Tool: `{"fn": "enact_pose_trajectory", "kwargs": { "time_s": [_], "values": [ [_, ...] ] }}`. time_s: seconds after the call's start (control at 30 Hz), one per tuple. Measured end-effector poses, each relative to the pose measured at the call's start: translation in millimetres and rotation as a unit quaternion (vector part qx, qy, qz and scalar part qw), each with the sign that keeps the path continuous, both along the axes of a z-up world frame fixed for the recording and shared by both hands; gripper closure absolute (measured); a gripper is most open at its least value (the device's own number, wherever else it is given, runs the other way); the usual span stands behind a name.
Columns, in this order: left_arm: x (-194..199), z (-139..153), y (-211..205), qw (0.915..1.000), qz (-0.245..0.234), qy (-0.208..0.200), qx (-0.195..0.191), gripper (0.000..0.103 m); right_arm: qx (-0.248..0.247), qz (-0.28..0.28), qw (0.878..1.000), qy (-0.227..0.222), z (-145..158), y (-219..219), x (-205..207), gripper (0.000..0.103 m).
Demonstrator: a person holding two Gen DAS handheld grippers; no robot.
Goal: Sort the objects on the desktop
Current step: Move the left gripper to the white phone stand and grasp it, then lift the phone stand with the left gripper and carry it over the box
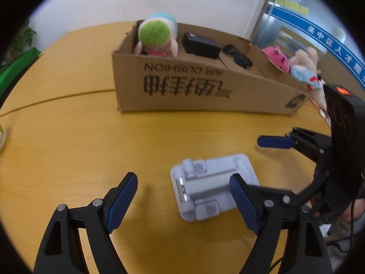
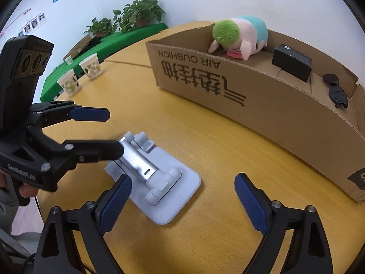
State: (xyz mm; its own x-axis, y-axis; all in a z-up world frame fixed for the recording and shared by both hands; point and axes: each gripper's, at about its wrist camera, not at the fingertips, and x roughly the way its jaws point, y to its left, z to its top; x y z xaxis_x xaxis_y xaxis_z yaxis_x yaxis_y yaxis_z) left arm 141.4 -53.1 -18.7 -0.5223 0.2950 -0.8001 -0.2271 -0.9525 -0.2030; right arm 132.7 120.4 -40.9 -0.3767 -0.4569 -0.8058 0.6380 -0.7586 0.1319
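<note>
A grey folded phone stand [image 1: 212,187] lies flat on the yellow table [image 1: 68,137]; it also shows in the right wrist view [image 2: 157,182]. My left gripper [image 1: 184,198] is open, low over the table, with its right finger over the stand's near edge. My right gripper [image 2: 182,203] is open, with the stand just ahead of its left finger. A cardboard box [image 1: 194,86] with dividers holds a green-haired plush [image 1: 157,36], a black box [image 1: 200,43] and black sunglasses [image 1: 237,54].
More plush toys [image 1: 296,66] lie at the box's right end. Two paper cups [image 2: 79,75] stand at the table's far left edge in the right wrist view, with potted plants [image 2: 136,13] on a green surface behind them.
</note>
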Motion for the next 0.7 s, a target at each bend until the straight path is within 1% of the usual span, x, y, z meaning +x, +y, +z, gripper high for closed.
{"fn": "enact_pose_trajectory", "kwargs": {
  "time_s": [0.03,0.07,0.1,0.13,0.17,0.2,0.23,0.27,0.3,0.33,0.37,0.4,0.47,0.6,0.67,0.7],
  "values": [
    [1,-3,2,1.0,-0.003,-0.004,-0.005,0.021,0.0,0.003,1.0,-0.006,-2,0,0,0.024],
    [1,-6,3,0.9999,-0.003,-0.009,-0.011,0.023,-0.001,0.004,1.0,-0.014,-5,1,0,0.031],
    [1,-11,3,0.9997,-0.003,-0.016,-0.017,0.023,-0.002,0.004,1.0,-0.024,-10,2,0,0.036],
    [0,-15,3,0.9995,-0.002,-0.024,-0.022,0.024,-0.015,0.003,0.999,-0.028,-11,4,1,0.037],
    [0,-18,2,0.9993,-0.004,-0.031,-0.02,0.027,-0.016,0.001,1.0,-0.026,-11,5,1,0.038],
    [2,-19,1,0.9995,-0.006,-0.031,-0.006,0.029,-0.017,0.005,1.0,-0.025,-11,4,2,0.041],
    [2,-19,0,0.9996,-0.005,-0.026,-0.006,0.03,-0.023,0.009,0.999,-0.027,-11,4,2,0.046],
    [2,-19,0,0.9996,-0.007,-0.025,-0.006,0.031,-0.029,0.01,0.999,-0.029,-11,4,3,0.048],
    [3,-19,2,0.9997,-0.01,-0.022,-0.008,0.035,-0.035,0.011,0.999,-0.031,-11,4,3,0.05],
    [4,-19,2,0.9997,-0.013,-0.022,-0.003,0.039,-0.036,0.012,0.999,-0.03,-12,4,3,0.05],
    [3,-19,2,0.9996,-0.017,-0.022,0.005,0.049,-0.039,0.012,0.999,-0.031,-12,4,3,0.05],
    [3,-19,2,0.9992,-0.023,-0.025,0.022,0.059,-0.042,0.013,0.999,-0.033,-12,3,3,0.051],
    [3,-19,1,0.999,-0.018,-0.028,0.029,0.059,-0.044,0.013,0.998,-0.032,-12,4,2,0.051],
    [5,-19,3,0.9993,-0.015,-0.023,0.025,0.059,-0.05,0.013,0.998,-0.031,-11,5,3,0.052],
    [6,-17,5,0.9997,-0.008,-0.017,0.018,0.059,-0.06,0.004,0.998,-0.02,-9,8,5,0.059],
    [7,-15,5,0.9996,-0.007,-0.015,0.021,0.059,-0.066,0.001,0.998,-0.013,-6,11,7,0.06]
  ]
}}
